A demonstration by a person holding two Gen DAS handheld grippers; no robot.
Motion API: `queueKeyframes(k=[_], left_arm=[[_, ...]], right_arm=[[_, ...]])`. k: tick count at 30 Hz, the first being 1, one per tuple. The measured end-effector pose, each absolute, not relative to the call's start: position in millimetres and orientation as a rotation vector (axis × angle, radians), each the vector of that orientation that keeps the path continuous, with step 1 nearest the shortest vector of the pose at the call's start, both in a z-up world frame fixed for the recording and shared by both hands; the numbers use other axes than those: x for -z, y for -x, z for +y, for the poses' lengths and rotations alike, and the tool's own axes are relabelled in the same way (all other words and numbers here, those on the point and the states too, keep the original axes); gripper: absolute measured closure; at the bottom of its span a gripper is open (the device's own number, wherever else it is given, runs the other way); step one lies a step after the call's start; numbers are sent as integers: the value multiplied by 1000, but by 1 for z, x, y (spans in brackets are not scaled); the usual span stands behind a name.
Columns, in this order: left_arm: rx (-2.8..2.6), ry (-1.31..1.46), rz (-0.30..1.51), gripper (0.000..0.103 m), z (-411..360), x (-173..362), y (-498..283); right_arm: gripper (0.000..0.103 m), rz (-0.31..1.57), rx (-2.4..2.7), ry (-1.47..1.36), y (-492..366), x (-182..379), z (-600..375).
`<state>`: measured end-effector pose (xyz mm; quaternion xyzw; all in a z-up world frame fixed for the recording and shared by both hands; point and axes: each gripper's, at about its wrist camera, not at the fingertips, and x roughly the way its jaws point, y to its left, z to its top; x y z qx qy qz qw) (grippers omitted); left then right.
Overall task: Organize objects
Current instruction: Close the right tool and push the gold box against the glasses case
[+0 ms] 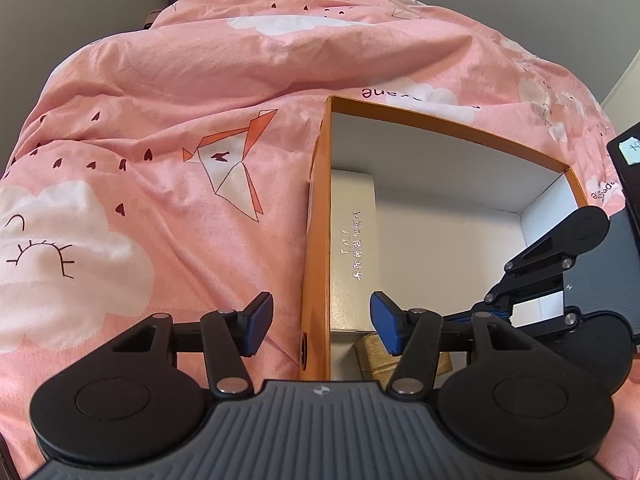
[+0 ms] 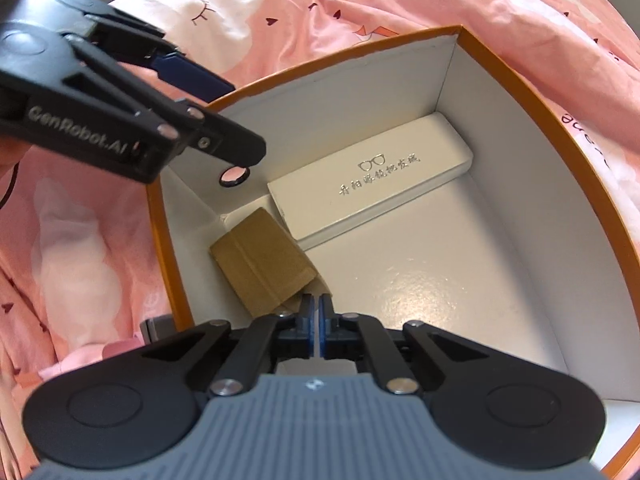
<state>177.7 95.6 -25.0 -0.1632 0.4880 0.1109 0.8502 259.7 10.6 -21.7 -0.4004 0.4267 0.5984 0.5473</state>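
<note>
On a bed covered by a rumpled pink quilt [image 1: 168, 92] printed with clouds and small hearts sits an open box [image 2: 572, 168] with orange outer walls and a white lining. Its rim stands well above the floor, so anything entering must come from overhead.

Inside, a long white glasses case [image 2: 372, 184] lies flat against the far wall, one end reaching into the far corner. Just beside its near end, a small brown cardboard carton [image 2: 260, 264] rests tilted near the left wall, close to the case's corner; whether the two touch cannot be told. A round hole ringed in black [image 2: 235, 176] pierces the left wall above the carton. Most of the box floor to the right of both items is bare white, the widest open room in the box.

The left gripper [image 1: 320, 322] straddles the left wall of the box, its blue pads spread wide: one finger hangs outside over the quilt, the other inside the box above the carton, with the orange edge between them and neither pad pressing it.

The right gripper [image 2: 318, 330] points steeply down over the near part of the box floor, its blue pads pressed together with only a thin seam showing and nothing visible between them, their tips just beside the carton's near edge.
</note>
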Motion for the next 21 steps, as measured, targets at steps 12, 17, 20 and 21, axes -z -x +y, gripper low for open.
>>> queueKeyframes(k=[12,17,20,21], left_arm=[[-225,351,1026,37,97,26,-175],[-228,355,1023,37,99,26,-174],[-224,360,1028,37,99,27,-176],[-222,361,1029,37,99,28,-176]], right_arm=[[99,1083,-1315,943,-261,25,10],[99,1096,-1298,974,-261,28,13],[99,1094,-1338,971,-261,28,15],[100,1107,-1353,953,-262,27,16]])
